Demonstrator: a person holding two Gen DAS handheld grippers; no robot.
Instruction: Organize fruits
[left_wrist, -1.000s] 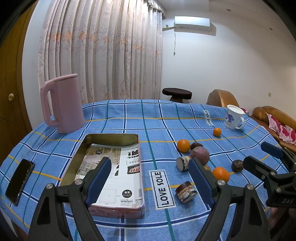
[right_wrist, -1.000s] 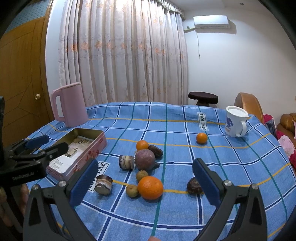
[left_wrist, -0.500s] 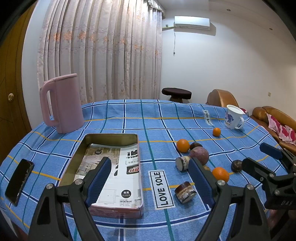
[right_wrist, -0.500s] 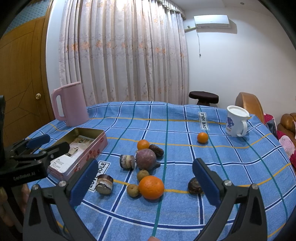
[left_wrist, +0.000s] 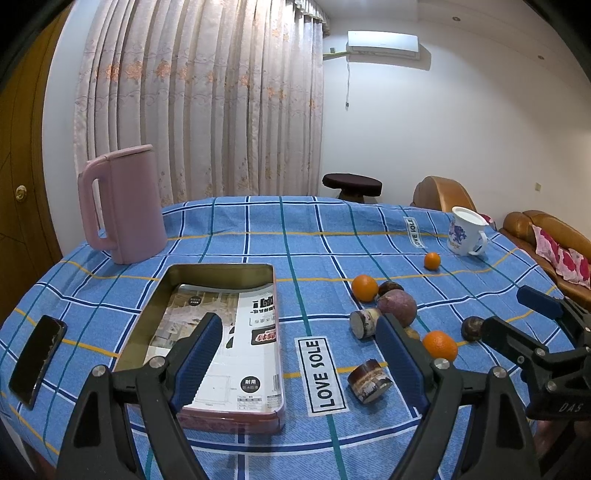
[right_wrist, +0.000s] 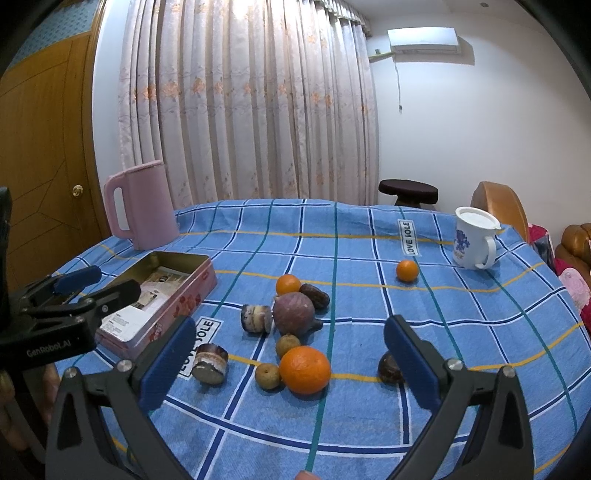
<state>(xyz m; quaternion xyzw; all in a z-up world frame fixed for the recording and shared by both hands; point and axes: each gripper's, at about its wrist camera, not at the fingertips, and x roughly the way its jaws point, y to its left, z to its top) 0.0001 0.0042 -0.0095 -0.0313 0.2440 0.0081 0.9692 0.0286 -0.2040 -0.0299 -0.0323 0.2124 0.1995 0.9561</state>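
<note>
fruit loose on tabletop, both claws spread and empty

the left claw (left_wrist: 299, 343) is held spread wide above the near edge of the tabletop (left_wrist: 258, 240), w/ nothing between its fingers; one blue pad (left_wrist: 197, 354) is seen over the tin (left_wrist: 155, 314), the other near the fruit group. the tin is open, lined w/ printed paper, no fruit inside. the right claw (right_wrist: 290, 360) is likewise released and empty, held low over the fruit.

fruit is scattered right of the tin on the blue checked cloth: a big orange (right_wrist: 304, 369) nearest, w/ two small tan fruits (right_wrist: 267, 376) just beside it; a purple round fruit (right_wrist: 293, 314) behind, touching a dark oblong fruit (right_wrist: 314, 295) and near a smaller orange (right_wrist: 288, 285). a dark round fruit (right_wrist: 389, 367) is partly hidden behind the right claw's pad. a small orange (right_wrist: 407, 270) lies well apart, near the white mug (right_wrist: 472, 238).

two short banded cylinders (right_wrist: 210, 363) lie on their sides among the fruit; what they are can't be told. a pink jug (left_wrist: 122, 203) stands behind the tin, a phone (left_wrist: 37, 358) lies left of it.
</note>
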